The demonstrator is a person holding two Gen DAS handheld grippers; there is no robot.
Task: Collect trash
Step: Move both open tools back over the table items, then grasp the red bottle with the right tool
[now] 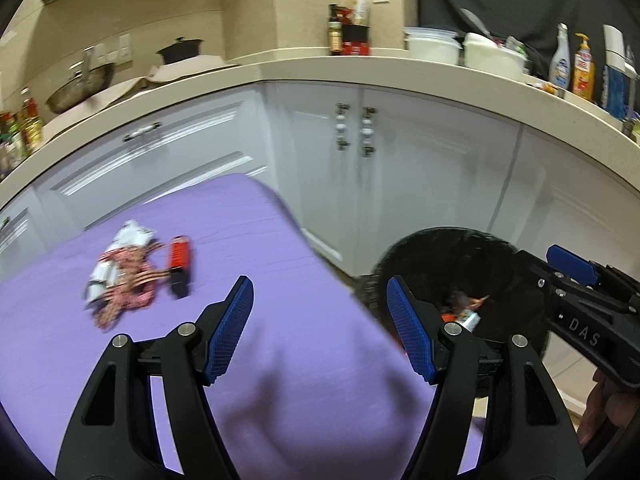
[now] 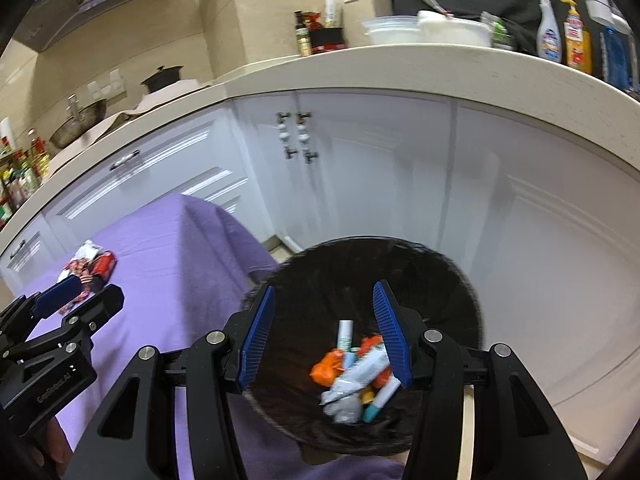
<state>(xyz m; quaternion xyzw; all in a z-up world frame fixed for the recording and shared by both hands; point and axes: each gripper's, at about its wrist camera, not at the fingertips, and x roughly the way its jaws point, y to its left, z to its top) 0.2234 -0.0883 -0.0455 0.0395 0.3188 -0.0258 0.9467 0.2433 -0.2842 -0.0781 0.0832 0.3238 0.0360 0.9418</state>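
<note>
Your left gripper (image 1: 320, 328) fingers stand spread and empty over the purple desk (image 1: 280, 240); the red wrapper (image 1: 180, 266) lies lengthwise away from you beside crumpled wrappers (image 1: 120, 276). Right gripper (image 2: 324, 334), fingers spread, hangs above the bin (image 2: 360, 264).

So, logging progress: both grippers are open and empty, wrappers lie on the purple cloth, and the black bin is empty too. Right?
Not quite: the black bin already holds wrappers and tubes, as the right wrist view shows. The rest stands.
</note>
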